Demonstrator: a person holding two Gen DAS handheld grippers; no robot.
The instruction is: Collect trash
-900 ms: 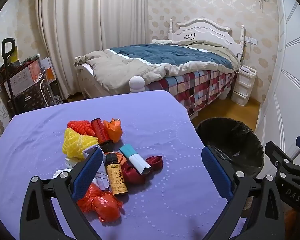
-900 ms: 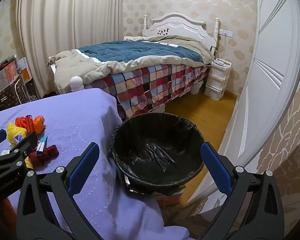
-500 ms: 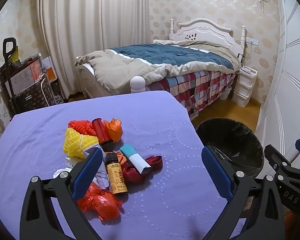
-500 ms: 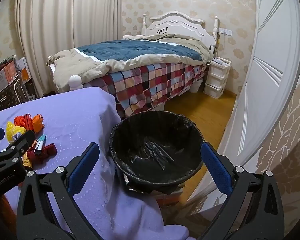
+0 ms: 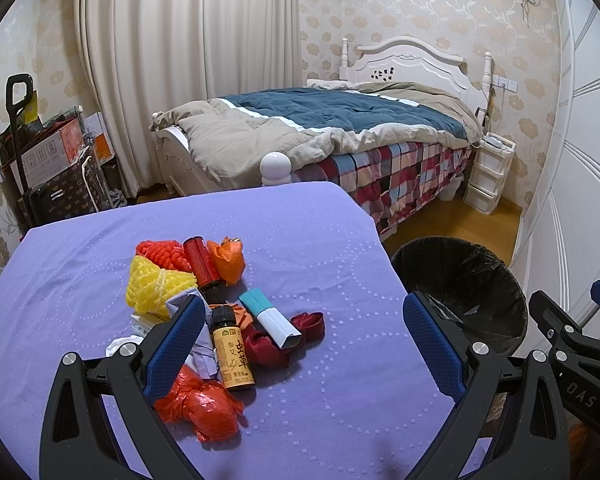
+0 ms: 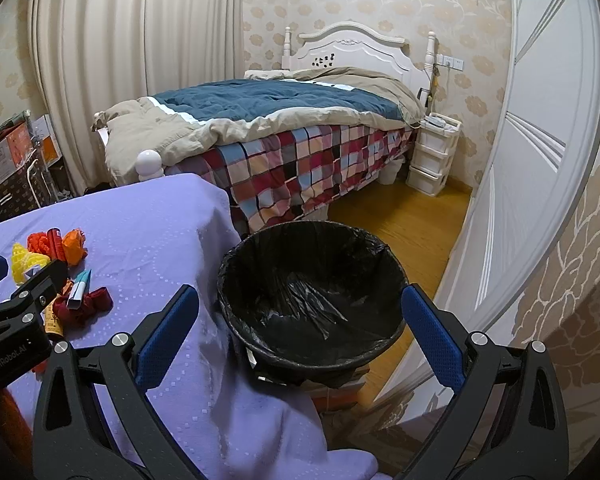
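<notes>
A heap of trash lies on the purple-clothed table: yellow foam net, orange net, red can, orange wrapper, brown bottle, teal and white carton, dark red cloth, red plastic bag. My left gripper hangs open above the heap's near side, holding nothing. A black-lined trash bin stands on the floor right of the table. My right gripper is open over the bin's near rim, empty.
A bed with a blue and beige quilt stands behind the table. White drawers sit beside it, a white wardrobe door on the right. Boxes and a trolley fill the left corner. Curtains hang behind.
Both grippers have drifted only slightly; the views shift a little. Nothing was picked up or let go.
</notes>
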